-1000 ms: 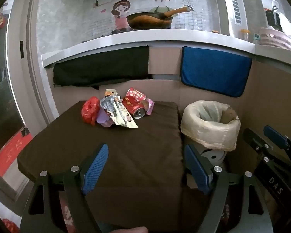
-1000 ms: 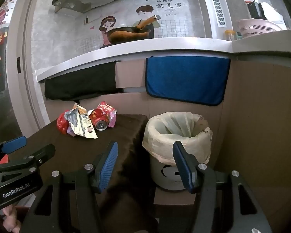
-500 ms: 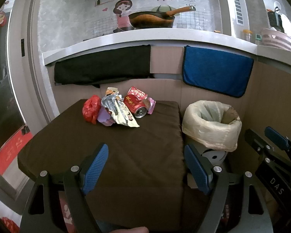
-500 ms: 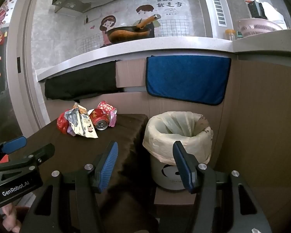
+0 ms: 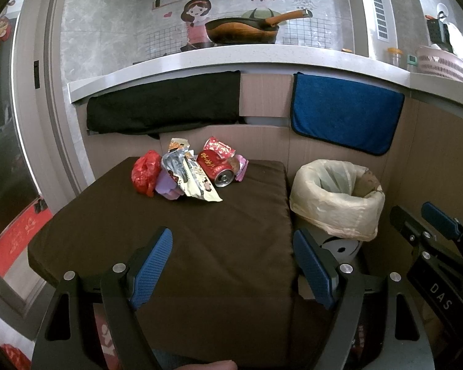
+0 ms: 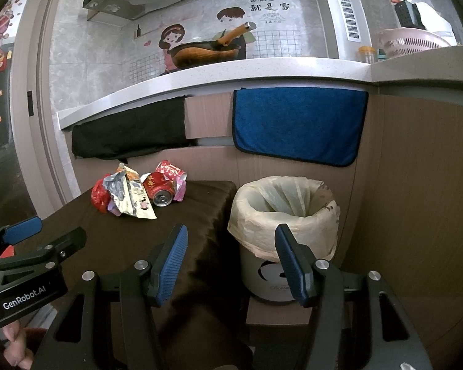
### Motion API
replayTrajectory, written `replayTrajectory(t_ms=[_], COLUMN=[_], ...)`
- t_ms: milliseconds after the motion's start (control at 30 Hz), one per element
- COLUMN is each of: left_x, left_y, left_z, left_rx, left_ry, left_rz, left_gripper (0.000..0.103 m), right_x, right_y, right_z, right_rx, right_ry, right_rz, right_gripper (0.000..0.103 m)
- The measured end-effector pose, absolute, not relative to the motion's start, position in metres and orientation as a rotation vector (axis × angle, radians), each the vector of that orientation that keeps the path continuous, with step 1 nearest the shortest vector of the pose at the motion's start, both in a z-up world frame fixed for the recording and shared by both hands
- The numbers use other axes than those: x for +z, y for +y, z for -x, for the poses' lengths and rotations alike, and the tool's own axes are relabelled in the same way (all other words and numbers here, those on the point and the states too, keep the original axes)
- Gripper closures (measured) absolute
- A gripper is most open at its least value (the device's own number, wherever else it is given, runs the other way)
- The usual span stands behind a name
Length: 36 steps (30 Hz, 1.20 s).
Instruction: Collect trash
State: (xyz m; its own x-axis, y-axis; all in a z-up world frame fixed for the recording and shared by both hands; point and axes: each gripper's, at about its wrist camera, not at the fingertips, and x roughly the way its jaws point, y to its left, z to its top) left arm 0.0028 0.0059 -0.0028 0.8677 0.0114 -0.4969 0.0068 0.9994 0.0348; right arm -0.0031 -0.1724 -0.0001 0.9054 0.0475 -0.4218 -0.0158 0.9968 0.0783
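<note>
Lying in a heap at the far side of the brown table (image 5: 200,234), the trash consists of a red can (image 5: 215,168) on its side, a silver wrapper (image 5: 188,174), a red bag (image 5: 145,177), a purple scrap (image 5: 167,186) and a pink-red packet (image 5: 220,148). The pieces overlap, so their full outlines and any print cannot be made out. The bin (image 5: 336,200), lined with a pale bag, stands just beside the table's right edge; its interior is in shadow and its contents cannot be told. Its base is cut off behind the right gripper's fingers in the right view.

The left gripper (image 5: 231,265) hovers over the table's near part, jaws wide apart, holding nothing. The right gripper (image 6: 231,262) is level beside it, aimed between table edge and bin, jaws likewise spread and empty. Both are well apart from the heap.
</note>
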Motion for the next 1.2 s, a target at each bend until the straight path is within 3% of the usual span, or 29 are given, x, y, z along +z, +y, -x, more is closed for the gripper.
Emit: replayTrajectory(t_ms=[1200], left_x=[-0.0059], left_y=[0.005], left_z=[-0.0029], left_rx=[0.012], left_ry=[0.514], left_rz=[-0.026], left_gripper=[0.022], right_x=[-0.0031], right_y=[-0.1731], right_z=[0.0036], right_rx=[0.037], right_ry=[0.445], right_rz=[-0.09], right_gripper=[0.046])
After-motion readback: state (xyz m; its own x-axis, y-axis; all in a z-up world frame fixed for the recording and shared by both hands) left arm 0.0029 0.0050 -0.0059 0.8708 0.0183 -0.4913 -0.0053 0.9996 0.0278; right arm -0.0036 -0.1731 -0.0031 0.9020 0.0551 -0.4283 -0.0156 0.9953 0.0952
